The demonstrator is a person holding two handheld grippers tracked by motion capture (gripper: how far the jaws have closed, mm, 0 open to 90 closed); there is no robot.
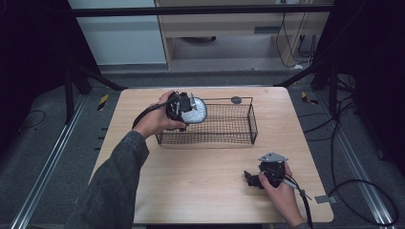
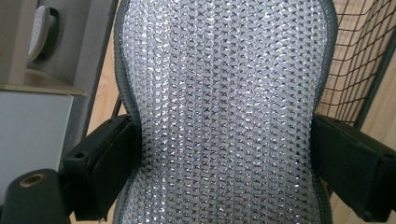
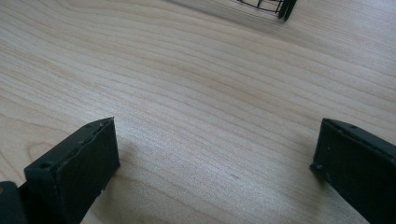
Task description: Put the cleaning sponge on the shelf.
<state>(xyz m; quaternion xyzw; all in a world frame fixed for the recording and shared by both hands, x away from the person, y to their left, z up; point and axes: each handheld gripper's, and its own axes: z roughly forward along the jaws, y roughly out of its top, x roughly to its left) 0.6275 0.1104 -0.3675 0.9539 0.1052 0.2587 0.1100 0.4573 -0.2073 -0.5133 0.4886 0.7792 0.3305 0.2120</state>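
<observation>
My left gripper (image 1: pixel 187 109) is shut on a silver mesh pad (image 1: pixel 196 112) with a grey rim, held at the near left corner of a black wire basket (image 1: pixel 252 123). In the left gripper view the pad (image 2: pixel 224 93) is pinched at its narrow waist between the black fingers (image 2: pixel 109 163), with the basket wire (image 2: pixel 355 79) behind it at the right. My right gripper (image 1: pixel 251 179) rests low over the front right of the wooden table (image 1: pixel 191 181). Its jaws stand wide open over bare wood (image 3: pixel 196 93), with nothing between them.
The basket sits at the table's middle back, and its corner (image 3: pixel 275 5) shows at the top of the right gripper view. Black frame legs and cables surround the table on the grey floor. A cabinet (image 1: pixel 229 28) stands beyond the far edge.
</observation>
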